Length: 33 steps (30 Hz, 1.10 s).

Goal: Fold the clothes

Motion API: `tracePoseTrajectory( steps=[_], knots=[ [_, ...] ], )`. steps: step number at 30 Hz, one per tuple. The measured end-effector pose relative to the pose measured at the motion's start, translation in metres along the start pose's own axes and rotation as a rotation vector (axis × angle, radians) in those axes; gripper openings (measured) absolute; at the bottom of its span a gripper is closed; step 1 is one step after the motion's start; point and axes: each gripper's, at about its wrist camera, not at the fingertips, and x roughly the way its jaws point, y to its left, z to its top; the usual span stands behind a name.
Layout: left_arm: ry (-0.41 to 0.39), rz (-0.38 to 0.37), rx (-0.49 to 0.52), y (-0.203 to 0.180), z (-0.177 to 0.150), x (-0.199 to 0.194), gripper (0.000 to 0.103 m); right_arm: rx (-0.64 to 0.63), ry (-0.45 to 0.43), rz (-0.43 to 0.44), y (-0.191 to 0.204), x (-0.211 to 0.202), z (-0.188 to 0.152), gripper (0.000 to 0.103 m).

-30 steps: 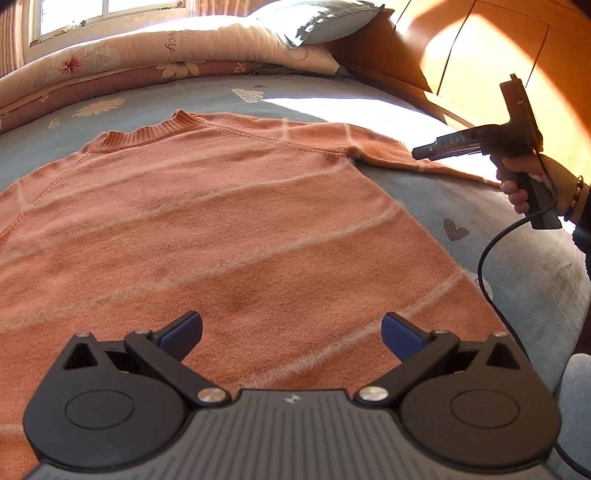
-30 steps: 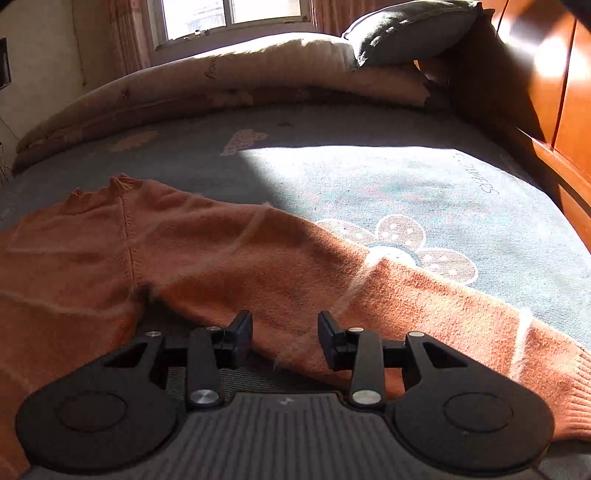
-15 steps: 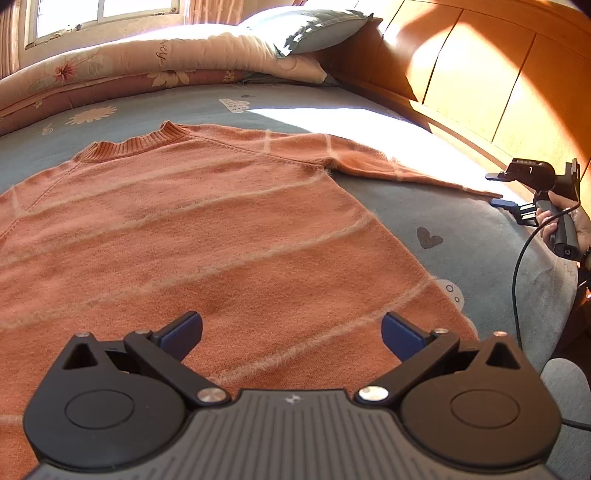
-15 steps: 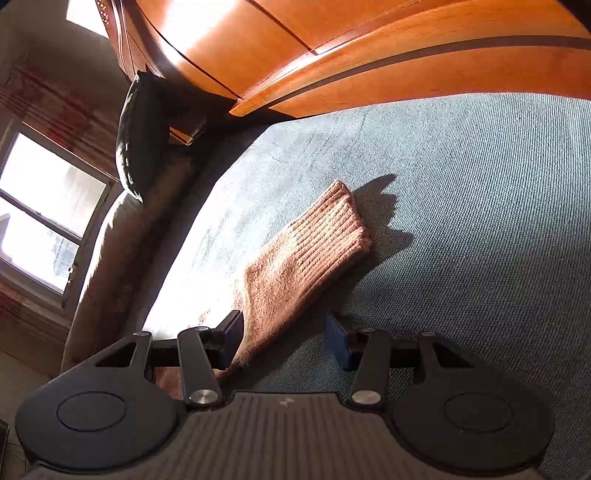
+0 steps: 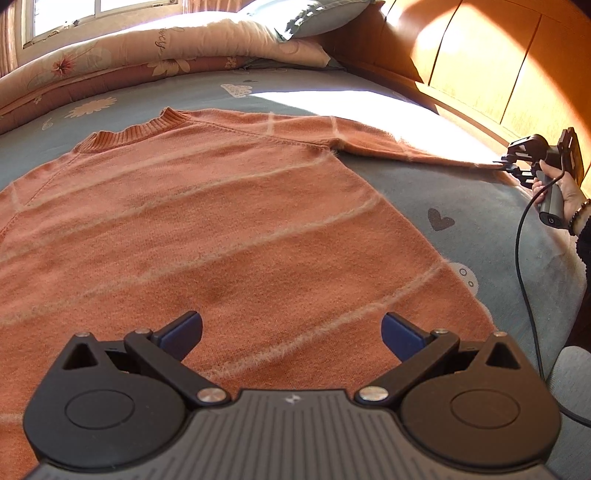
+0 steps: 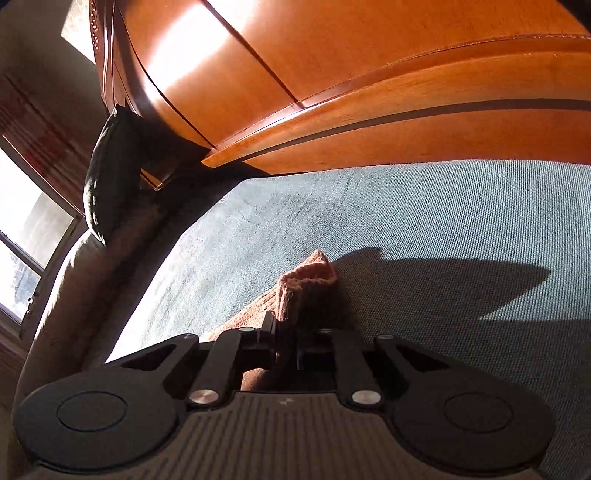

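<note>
An orange sweater [image 5: 221,229] with pale stripes lies flat on the blue bed cover, collar [image 5: 136,129] towards the far side. Its right sleeve [image 5: 388,142] stretches out to the right. My left gripper [image 5: 291,332] is open and empty, hovering over the sweater's lower body. My right gripper [image 6: 286,339] is shut on the ribbed cuff [image 6: 306,284] of that sleeve, which bunches up between the jaws. In the left wrist view the right gripper [image 5: 511,168] sits at the sleeve's end near the bed's right edge.
A wooden headboard [image 6: 369,92] rises close behind the cuff and along the right side [image 5: 498,66]. A folded floral quilt [image 5: 147,55] and a pillow [image 5: 314,18] lie at the far end. The right gripper's cable [image 5: 521,258] hangs over the bed edge.
My right gripper moved from the upper sleeve out to the cuff and closed on it, lifting it slightly. My left gripper stayed open over the sweater body.
</note>
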Motion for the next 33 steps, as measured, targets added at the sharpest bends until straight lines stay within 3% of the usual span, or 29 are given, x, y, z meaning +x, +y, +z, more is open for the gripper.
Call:
tracePoseTrajectory(
  steps=[6, 10, 15, 17, 24, 28, 33],
  knots=[
    [-0.009, -0.004, -0.008, 0.003, 0.002, -0.003, 0.102, -0.086, -0.055, -0.033, 0.008, -0.003, 0.013, 0.011],
    [-0.006, -0.006, -0.011, 0.004, 0.002, -0.003, 0.102, -0.14, -0.005, -0.128, 0.009, 0.009, 0.009, 0.015],
    [-0.006, 0.027, 0.006, 0.007, 0.005, -0.006, 0.102, -0.168, -0.024, -0.177, 0.023, -0.013, 0.008, 0.034],
    [-0.009, 0.047, 0.007, 0.012, 0.009, -0.008, 0.102, -0.233, -0.015, -0.159, 0.041, -0.025, 0.004, 0.04],
    [0.003, 0.112, 0.05, 0.044, 0.032, -0.011, 0.102, -0.467, 0.127, 0.065, 0.14, -0.035, -0.027, 0.075],
    [0.015, 0.113, 0.03, 0.069, 0.033, -0.007, 0.102, -0.582, 0.209, 0.145, 0.194, -0.021, -0.067, 0.077],
    [-0.002, 0.112, 0.038, 0.086, 0.024, 0.002, 0.102, -0.782, 0.27, 0.157, 0.245, 0.007, -0.134, 0.077]
  ],
)
